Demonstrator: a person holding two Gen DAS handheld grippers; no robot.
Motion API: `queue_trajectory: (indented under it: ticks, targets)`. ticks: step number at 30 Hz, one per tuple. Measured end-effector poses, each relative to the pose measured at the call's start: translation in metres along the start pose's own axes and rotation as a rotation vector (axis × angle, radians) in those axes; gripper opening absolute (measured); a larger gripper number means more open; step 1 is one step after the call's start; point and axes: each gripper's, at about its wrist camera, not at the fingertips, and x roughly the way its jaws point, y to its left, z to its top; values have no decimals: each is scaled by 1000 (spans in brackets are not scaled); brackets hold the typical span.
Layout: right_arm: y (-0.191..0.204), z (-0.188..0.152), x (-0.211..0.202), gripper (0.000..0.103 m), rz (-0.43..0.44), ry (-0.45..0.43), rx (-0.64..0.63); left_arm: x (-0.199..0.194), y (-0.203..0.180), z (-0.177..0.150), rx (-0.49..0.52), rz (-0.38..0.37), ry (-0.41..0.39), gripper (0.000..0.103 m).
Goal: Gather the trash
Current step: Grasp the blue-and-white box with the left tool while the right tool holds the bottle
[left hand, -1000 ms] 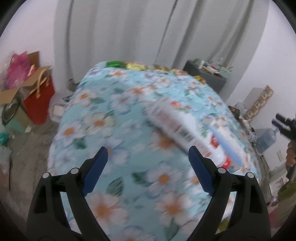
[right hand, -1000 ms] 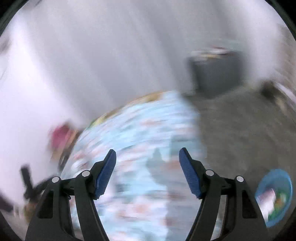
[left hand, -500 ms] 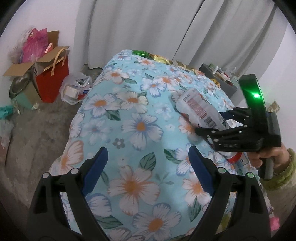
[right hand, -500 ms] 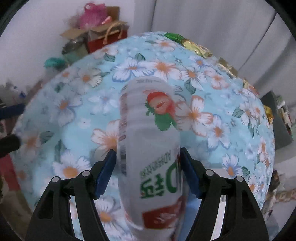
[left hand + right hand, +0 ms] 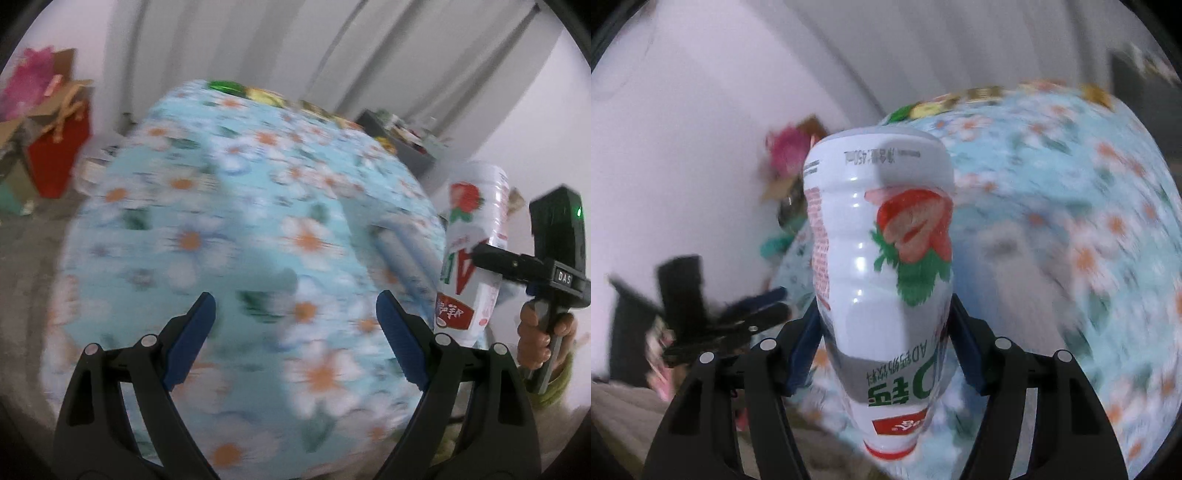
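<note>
- Plainly, the right tongs (image 5: 882, 347) are clenched on a white strawberry-drink bottle (image 5: 882, 266), held clear of the flowered bench (image 5: 229, 236) with its cap end pointing back toward the handle.
- The grip sits low on the smooth, tapering body; a quick swing could let the bottle slide out or pivot between the pads.
- The left tongs (image 5: 295, 332) hang released and empty over the bench, with the bottle just off to their right, so a careless sweep could knock the two tools together.
- No bin shows ahead of either tool, so a blind drop may miss.
</note>
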Motion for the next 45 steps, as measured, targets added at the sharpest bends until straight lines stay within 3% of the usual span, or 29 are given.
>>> queue_trajectory:
  ticks: [5,8,13,17,22,29,37,41,45]
  targets:
    - [-44,-21,-64,63,22,-103,134,26,-36,6,39,-123,49,84]
    - [-58,-27,-84,64,-69,-139,151,47,-60,8,54,-190,90,84]
    - [-83,-22,-67,64,-206,-121,190,78,-86,11,37,-256,170,84]
    - [-100,-18,-46,64,-195,-105,239,101,-104,16,-4,-267,214,84]
    - [-117,-19,-38,64,-185,-83,294,124,-114,29,-90,-198,231,84]
    - [-123,-31,-47,66,-152,-57,326,152,-119,36,-195,-25,212,84]
    - [-113,-35,-20,66,-131,34,280,167,-132,40,-202,118,130,86]
    - [-109,-39,-23,58,-156,24,253,173,-139,39,-178,176,111,87]
    - [-114,-44,-31,58,-161,21,264,180,-146,37,-100,214,104,87]
